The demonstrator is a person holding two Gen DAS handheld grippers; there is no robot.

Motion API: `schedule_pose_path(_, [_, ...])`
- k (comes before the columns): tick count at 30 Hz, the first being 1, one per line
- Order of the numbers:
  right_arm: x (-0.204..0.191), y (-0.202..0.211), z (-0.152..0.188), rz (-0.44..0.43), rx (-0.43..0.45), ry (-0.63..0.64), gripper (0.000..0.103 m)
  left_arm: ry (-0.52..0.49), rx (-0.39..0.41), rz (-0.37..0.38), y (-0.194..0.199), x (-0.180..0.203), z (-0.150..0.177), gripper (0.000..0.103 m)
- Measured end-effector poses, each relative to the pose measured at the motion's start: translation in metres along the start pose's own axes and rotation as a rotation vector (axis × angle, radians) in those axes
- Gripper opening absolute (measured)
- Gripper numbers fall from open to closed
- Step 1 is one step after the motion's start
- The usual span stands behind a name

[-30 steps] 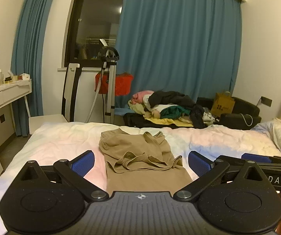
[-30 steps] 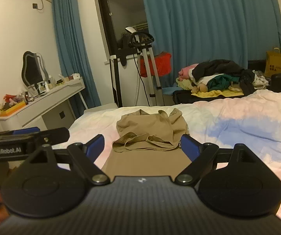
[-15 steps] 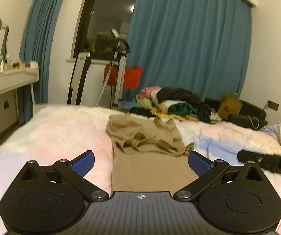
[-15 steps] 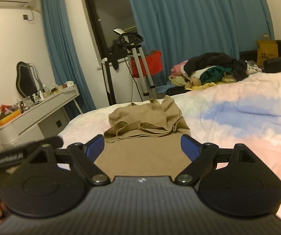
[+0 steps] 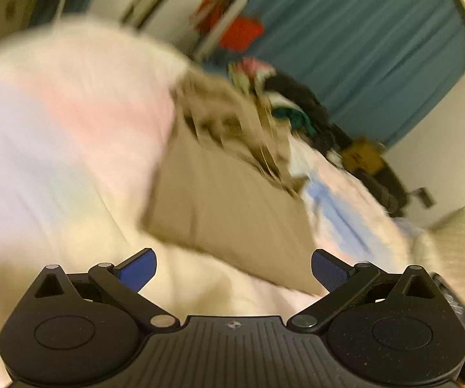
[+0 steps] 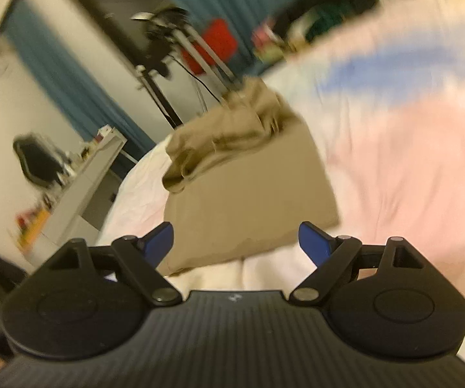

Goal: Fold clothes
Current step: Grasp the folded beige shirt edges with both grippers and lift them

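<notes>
A tan garment point(image 5: 232, 194) lies flat on the pale pink and blue bedsheet point(image 5: 54, 129), its far end folded back in a rumpled heap. Both views are tilted and motion-blurred. My left gripper point(image 5: 234, 270) is open just short of the garment's near edge, nothing between its blue pads. In the right wrist view the same tan garment point(image 6: 248, 190) lies ahead, and my right gripper point(image 6: 236, 242) is open over its near edge, holding nothing.
A pile of mixed clothes point(image 5: 284, 97) sits beyond the bed before the blue curtain point(image 5: 378, 48). A tripod stand point(image 6: 174, 42) and a red item point(image 6: 213, 45) stand near the window. A white dresser point(image 6: 80, 190) is at the left. A pillow point(image 5: 452, 245) lies right.
Both grippers have dropped toward the garment's near edge and rolled, tilting each view. The garment now fills more of each frame. Both stay open.
</notes>
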State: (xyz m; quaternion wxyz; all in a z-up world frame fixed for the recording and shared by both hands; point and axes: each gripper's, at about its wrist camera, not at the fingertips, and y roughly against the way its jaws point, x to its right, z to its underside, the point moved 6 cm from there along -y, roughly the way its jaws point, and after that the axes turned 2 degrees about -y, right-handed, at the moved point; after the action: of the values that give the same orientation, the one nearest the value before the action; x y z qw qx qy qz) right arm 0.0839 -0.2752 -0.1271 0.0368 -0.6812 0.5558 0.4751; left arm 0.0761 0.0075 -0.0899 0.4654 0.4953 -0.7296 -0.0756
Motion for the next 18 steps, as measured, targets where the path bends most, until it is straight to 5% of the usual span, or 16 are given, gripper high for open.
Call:
schedule_pose_path(6, [0.043,-0.048,0.012,-0.072,-0.129,-0.446,0.078,0.216,-0.088,0.071,-0.045,-0.03,-0.004,0.096])
schedule_pose_path(11, [0.063,-0.074,0.013,-0.028,-0.079,-0.538,0.071,0.338,-0.064,0.074,-0.071,-0.054,-0.014,0.085])
schedule_pose_path(14, [0.071,-0.081,0.008,-0.038,-0.01,-0.573,0.064,0.374,-0.032,0.085,-0.075,-0.06,-0.018,0.069])
schedule_pose_path(18, [0.078,-0.088,0.005,-0.012,0.001,-0.57,0.034,0.391,0.004,0.085,-0.077,-0.066,-0.024,0.043])
